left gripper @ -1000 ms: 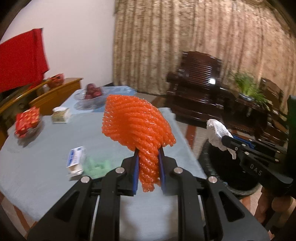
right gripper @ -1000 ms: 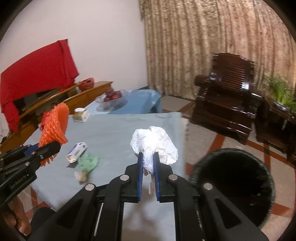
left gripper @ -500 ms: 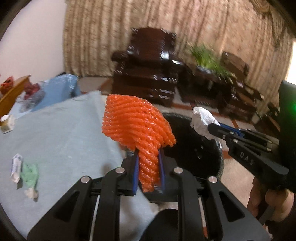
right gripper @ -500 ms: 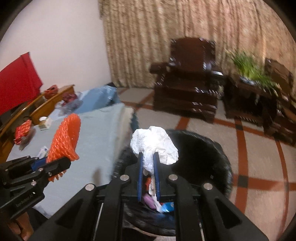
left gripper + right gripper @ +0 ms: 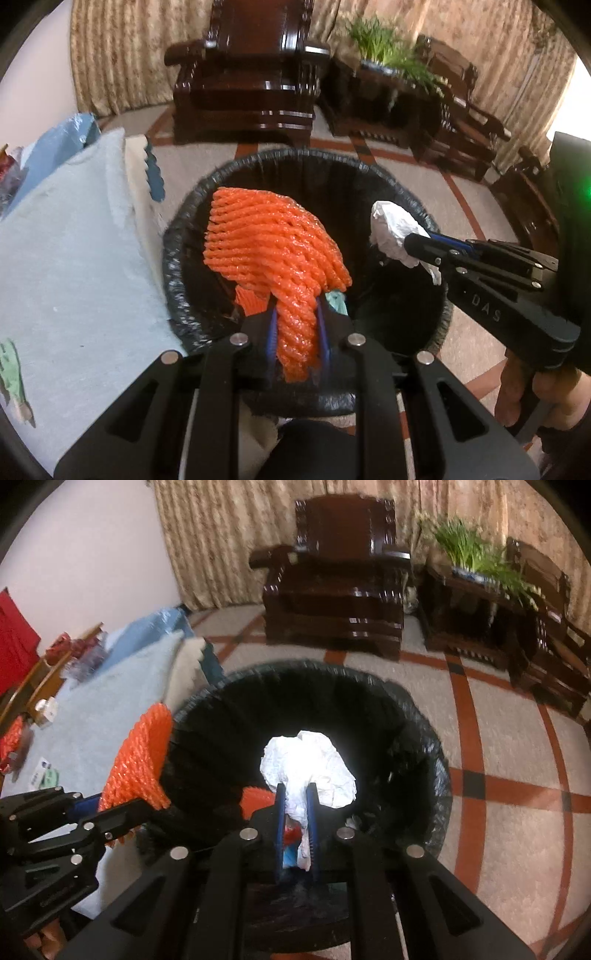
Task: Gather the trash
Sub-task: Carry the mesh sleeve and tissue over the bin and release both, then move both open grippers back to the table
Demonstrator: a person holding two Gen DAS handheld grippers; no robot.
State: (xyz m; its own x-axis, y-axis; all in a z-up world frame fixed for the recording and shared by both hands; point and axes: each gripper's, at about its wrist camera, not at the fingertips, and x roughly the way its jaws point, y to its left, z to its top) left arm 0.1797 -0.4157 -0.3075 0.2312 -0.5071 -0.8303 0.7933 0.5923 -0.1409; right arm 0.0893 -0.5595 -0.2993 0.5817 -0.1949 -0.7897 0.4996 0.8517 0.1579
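Observation:
My left gripper (image 5: 295,317) is shut on an orange foam net (image 5: 273,243) and holds it over the black-lined trash bin (image 5: 177,236). My right gripper (image 5: 295,794) is shut on a crumpled white tissue (image 5: 310,768) and holds it above the bin's opening (image 5: 424,738). The net also shows in the right wrist view (image 5: 142,760), and the tissue in the left wrist view (image 5: 393,232). Some trash lies at the bin's bottom, mostly hidden.
The table with a light blue cloth (image 5: 66,258) stands left of the bin, with a green scrap (image 5: 13,373) and a small box (image 5: 38,773) on it. A dark wooden armchair (image 5: 340,583) and a plant stand (image 5: 476,602) are behind on the tiled floor.
Both grippers have swung right from over the table to above the trash bin, still holding the net and the tissue.

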